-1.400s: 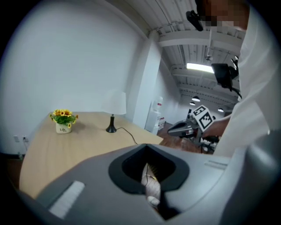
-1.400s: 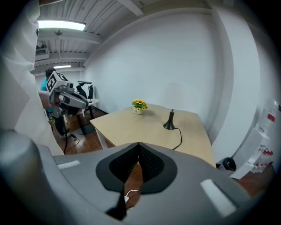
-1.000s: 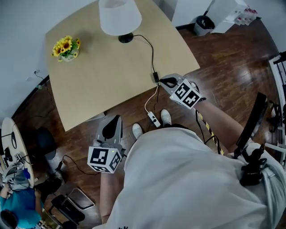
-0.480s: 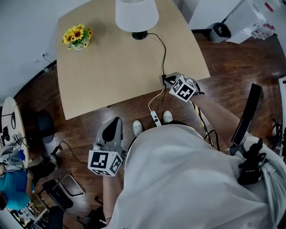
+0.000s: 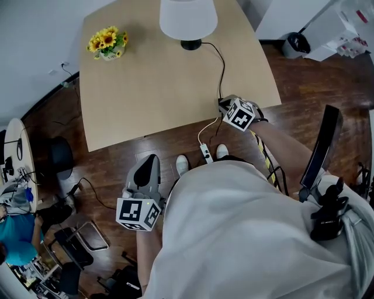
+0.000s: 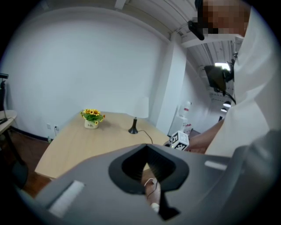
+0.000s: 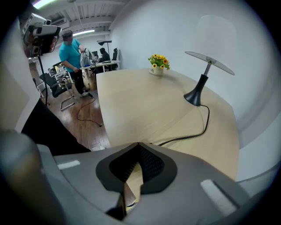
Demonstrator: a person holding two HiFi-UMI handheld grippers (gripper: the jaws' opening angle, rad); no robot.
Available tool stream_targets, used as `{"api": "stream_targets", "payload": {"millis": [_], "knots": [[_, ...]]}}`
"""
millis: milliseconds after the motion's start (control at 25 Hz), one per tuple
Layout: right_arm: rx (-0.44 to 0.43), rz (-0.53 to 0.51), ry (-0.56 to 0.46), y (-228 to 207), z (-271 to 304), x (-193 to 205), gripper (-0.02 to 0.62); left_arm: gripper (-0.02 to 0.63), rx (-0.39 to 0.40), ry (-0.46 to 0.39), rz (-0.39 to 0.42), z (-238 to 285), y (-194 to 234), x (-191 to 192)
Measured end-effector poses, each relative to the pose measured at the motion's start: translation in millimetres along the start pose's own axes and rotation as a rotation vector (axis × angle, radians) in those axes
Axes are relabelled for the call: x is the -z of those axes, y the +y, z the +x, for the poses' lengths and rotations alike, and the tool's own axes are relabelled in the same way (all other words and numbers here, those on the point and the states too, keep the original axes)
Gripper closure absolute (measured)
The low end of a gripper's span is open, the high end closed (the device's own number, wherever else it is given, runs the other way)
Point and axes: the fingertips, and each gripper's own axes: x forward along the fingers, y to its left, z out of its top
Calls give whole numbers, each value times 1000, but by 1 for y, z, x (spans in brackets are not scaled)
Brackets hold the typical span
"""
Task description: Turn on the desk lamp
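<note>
The desk lamp, with a white shade (image 5: 188, 17) on a black base (image 5: 191, 44), stands at the far edge of the wooden table (image 5: 146, 87). Its black cord (image 5: 221, 70) runs to the near right table edge. My right gripper (image 5: 222, 105) sits there, shut, its tip over the end of the cord and hiding what is under it. In the right gripper view the cord (image 7: 199, 127) ends just behind the closed tip (image 7: 138, 144). The lamp (image 7: 193, 97) shows no clear glow. My left gripper (image 5: 152, 159) hangs shut and empty over the floor.
A pot of sunflowers (image 5: 107, 42) stands at the table's far left corner. A white cable with a plug block (image 5: 205, 153) dangles from the table edge towards my shoes (image 5: 182, 164). A bin (image 5: 298, 41) is far right; a person in teal (image 7: 70, 52) and office chairs are left.
My right gripper has edged onto the cord's end at the table edge, covering the small block seen beside it before. The left gripper has stayed put; my head view shifted a little.
</note>
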Motion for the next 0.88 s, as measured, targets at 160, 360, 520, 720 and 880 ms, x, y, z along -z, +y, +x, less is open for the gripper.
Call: {"api": "stream_targets", "payload": {"millis": [160,360,520,720,880], "knots": [[-4,0,15,-4,4,2,592,587,9,1,6,4,2,-1],[-9,4,31,0,7,4,592,587,22,-5,14,6,5,0],[-4,-18,43,2,9,6,592,586,21,10,12,8,6,-3],[4,6,34,3,7,6,592,587,49,-7,26,10,7,0],[2,39,45,2,7,8,592,586,56,6,20,8,7,-10]]}}
